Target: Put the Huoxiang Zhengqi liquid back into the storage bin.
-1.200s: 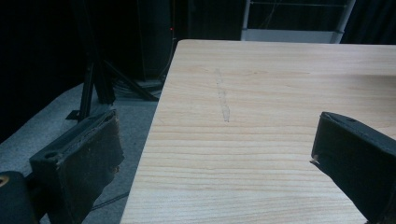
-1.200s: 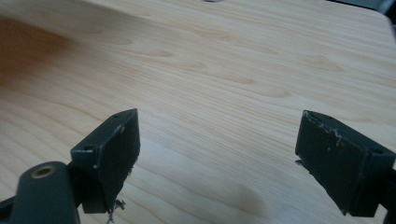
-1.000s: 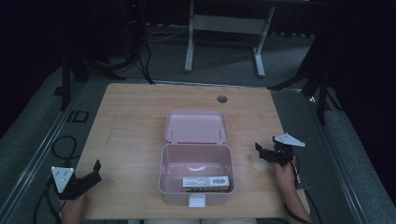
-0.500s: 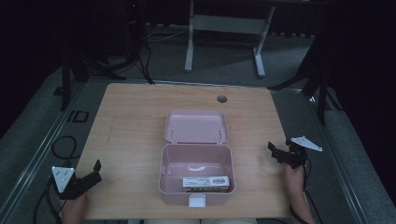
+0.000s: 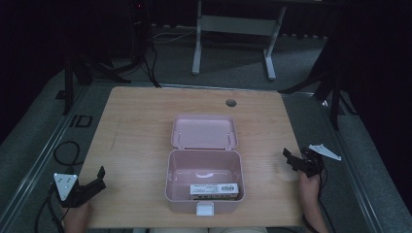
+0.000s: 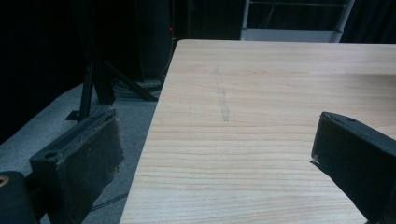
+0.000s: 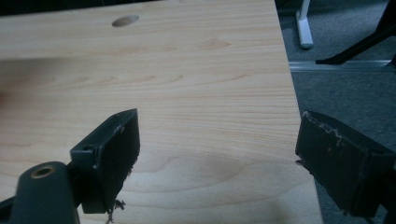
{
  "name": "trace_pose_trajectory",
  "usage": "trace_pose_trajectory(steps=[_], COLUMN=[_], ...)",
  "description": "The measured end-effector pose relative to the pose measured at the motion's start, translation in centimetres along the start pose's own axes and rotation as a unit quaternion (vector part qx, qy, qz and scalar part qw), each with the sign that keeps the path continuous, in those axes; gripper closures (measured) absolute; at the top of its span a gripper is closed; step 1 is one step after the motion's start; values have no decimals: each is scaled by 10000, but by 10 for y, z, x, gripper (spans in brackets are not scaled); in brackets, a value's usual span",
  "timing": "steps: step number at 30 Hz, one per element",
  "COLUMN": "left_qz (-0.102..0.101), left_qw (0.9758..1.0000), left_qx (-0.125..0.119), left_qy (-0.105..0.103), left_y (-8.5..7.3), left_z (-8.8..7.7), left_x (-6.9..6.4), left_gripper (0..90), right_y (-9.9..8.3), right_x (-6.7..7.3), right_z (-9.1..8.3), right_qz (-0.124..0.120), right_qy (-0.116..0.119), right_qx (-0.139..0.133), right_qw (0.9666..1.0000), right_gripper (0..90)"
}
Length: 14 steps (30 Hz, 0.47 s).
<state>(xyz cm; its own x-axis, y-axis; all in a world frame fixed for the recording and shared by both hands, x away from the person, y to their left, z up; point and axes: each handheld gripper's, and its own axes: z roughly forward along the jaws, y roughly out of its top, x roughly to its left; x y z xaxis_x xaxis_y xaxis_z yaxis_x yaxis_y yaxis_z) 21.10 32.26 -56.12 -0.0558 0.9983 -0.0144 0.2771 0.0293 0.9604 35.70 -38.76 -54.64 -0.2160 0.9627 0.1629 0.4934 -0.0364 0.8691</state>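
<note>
A pink box (image 5: 204, 182) sits open at the table's near middle, its lid (image 5: 204, 131) laid back flat behind it. Inside it, against the front wall, lies a flat item with a white label (image 5: 214, 189). My left gripper (image 5: 99, 180) rests at the near left corner of the table, well left of the box. Its jaws stand open with nothing between them (image 6: 215, 140), over the table's left edge. My right gripper (image 5: 291, 160) hovers at the table's right edge, right of the box, open and holding nothing (image 7: 219, 135).
The wooden table (image 5: 141, 126) has a round cable hole (image 5: 231, 103) at its far side. A faint scuff line (image 6: 222, 95) marks the wood on the left. Grey carpet, black stand legs (image 5: 77, 73) and a white frame (image 5: 233, 24) surround the table.
My right gripper has drifted right and slightly nearer, away from the box toward the table's right edge. The left gripper and the box have stayed put.
</note>
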Motion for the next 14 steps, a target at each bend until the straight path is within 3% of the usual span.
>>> trace_pose_trajectory(steps=[8,14], left_qz=[-13,-18], left_qw=[10000,10000], left_qx=[-8,-12], left_qy=[-1,-7], left_y=[0,0], left_z=[0,0], left_x=[0,1], left_gripper=[21,21], right_y=[-1,-3], right_x=[-6,-11], right_z=[2,1], right_qz=[52,234], right_qy=[98,136], right_qx=[152,145], right_qw=[9998,9995], right_gripper=[135,135])
